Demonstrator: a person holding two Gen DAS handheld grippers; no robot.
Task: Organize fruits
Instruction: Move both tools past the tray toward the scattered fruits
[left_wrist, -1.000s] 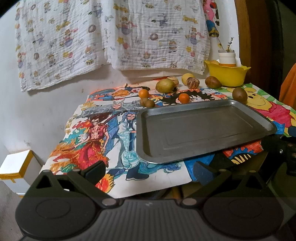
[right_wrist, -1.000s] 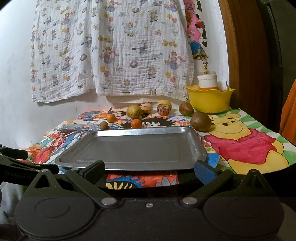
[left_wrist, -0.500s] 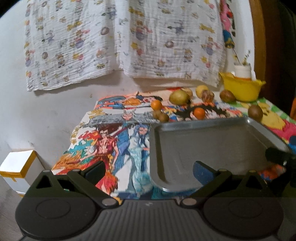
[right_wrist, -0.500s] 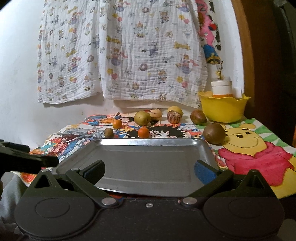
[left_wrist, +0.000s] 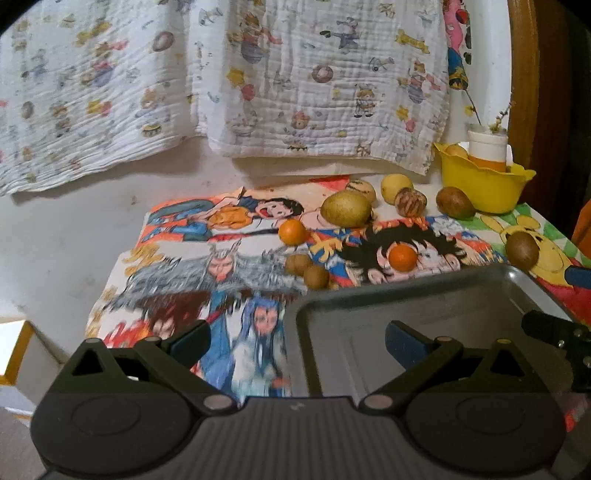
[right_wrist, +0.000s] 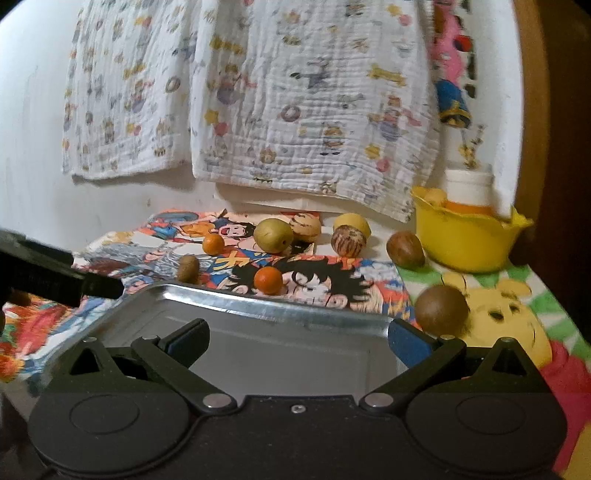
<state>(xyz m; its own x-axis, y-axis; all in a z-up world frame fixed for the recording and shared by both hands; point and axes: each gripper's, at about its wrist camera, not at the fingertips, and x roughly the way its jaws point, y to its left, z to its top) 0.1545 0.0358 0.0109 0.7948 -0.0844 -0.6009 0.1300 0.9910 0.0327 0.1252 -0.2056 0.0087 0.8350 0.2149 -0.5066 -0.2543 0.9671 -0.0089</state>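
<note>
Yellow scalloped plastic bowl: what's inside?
Yellow scalloped plastic bowl holds a white-capped orange container and a small yellowish fruit. Its wall hides anything lower.

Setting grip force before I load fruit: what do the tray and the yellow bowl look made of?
Tray: seemingly thin sheet metal, dull silver, with a bright glint along its pressed rim. Yellow bowl: probably plastic, judging by its uniform opaque colour, soft sheen and wavy moulded edge.

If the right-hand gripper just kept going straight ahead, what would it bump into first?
Probably the metal tray, which lies straight ahead of the open right gripper; if it passed above that, the small orange fruit past the far rim. Height is unclear.
</note>
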